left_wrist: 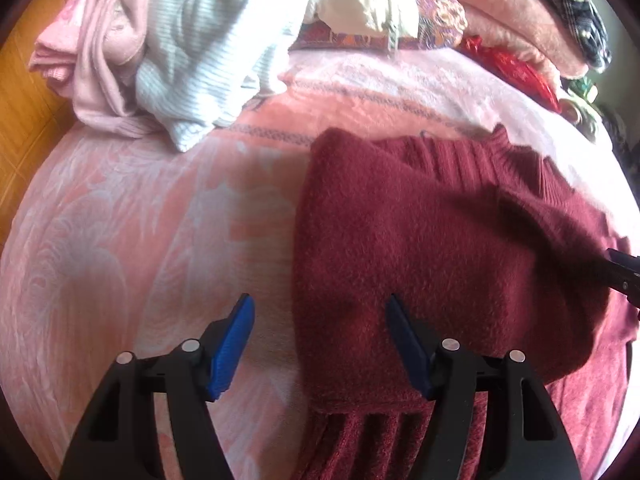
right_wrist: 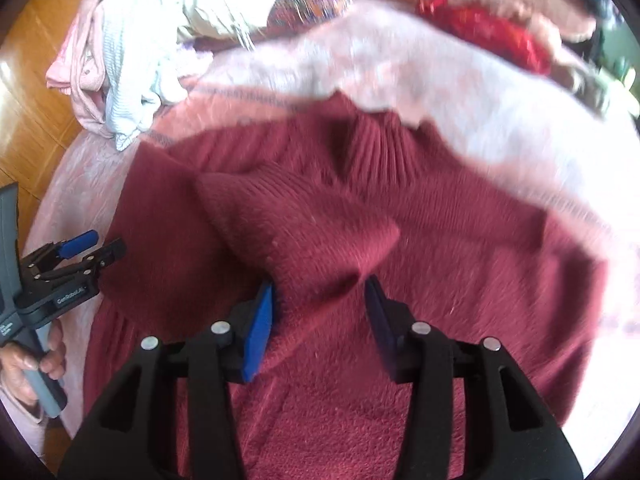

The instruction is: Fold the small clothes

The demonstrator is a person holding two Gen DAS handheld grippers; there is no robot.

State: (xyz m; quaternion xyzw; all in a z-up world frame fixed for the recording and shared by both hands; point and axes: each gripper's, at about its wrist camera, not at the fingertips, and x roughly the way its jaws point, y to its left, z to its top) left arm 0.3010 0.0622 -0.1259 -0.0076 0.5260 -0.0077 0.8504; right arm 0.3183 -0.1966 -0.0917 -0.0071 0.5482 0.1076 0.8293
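Here a maroon knit sweater (right_wrist: pixel 400 240) lies spread on a pink patterned blanket (left_wrist: pixel 140 220), presumably because the soft, flat bedding gives room to fold it. In the right wrist view the right gripper (right_wrist: pixel 320 320) points steeply down with a sleeve (right_wrist: pixel 304 232) of the sweater, laid across the body, bunched between its blue pads (right_wrist: pixel 260 328); the jaws stand parted and the right pad looks clear of the knit, so the grip reads as released, though blur leaves contact at the left pad uncertain. The left gripper (left_wrist: pixel 320 344), empty and spread wide, straddles the sweater's edge, probably poised to take it. At 11 o'clock in the left view waits a heap of pink and white garments (left_wrist: pixel 168 52), probably the pile still to be folded. The left gripper's body bears lettering resembling "GenRobot.AI", not fully legible.
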